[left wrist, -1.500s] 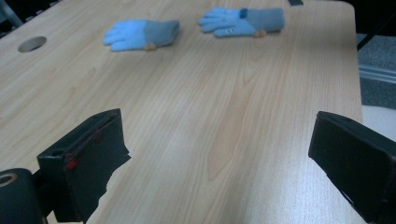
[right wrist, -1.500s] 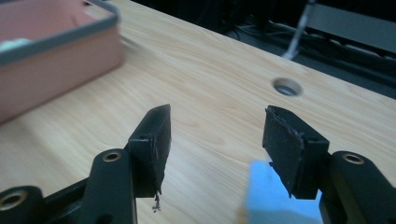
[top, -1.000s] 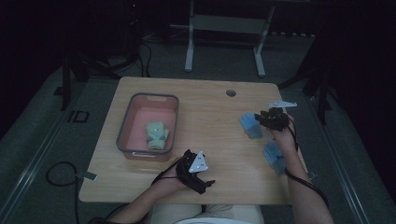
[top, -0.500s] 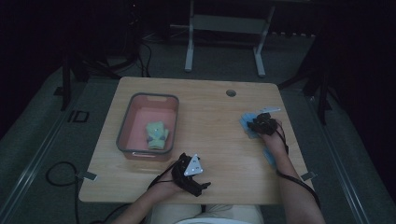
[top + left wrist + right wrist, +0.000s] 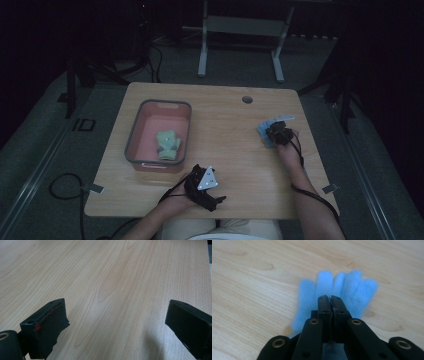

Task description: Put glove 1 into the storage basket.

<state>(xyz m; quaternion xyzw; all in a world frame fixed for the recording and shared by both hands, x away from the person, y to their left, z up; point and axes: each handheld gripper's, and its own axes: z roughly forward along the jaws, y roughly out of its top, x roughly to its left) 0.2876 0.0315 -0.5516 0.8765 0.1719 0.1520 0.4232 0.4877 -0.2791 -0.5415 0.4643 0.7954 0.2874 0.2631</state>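
Note:
A fluffy blue glove (image 5: 263, 131) lies flat on the wooden table (image 5: 225, 150) at the right, its fingers spread (image 5: 348, 285). My right gripper (image 5: 278, 132) sits on it with jaws pressed together (image 5: 331, 300) over the palm, pinching the fabric. My left gripper (image 5: 216, 201) rests near the table's front edge; its jaws stand wide apart (image 5: 117, 322) over bare wood with nothing between them. A pale green glove (image 5: 168, 144) lies inside the pink bin (image 5: 132, 145) at the left.
A small round hole (image 5: 247, 99) sits in the tabletop near the far edge. A cable (image 5: 65, 187) trails on the floor at the left. Metal stand legs (image 5: 202, 55) rise behind the table.
My right gripper has moved left and nearer, onto the blue glove, and its jaws have shut there. The left gripper has shifted slightly toward the front edge.

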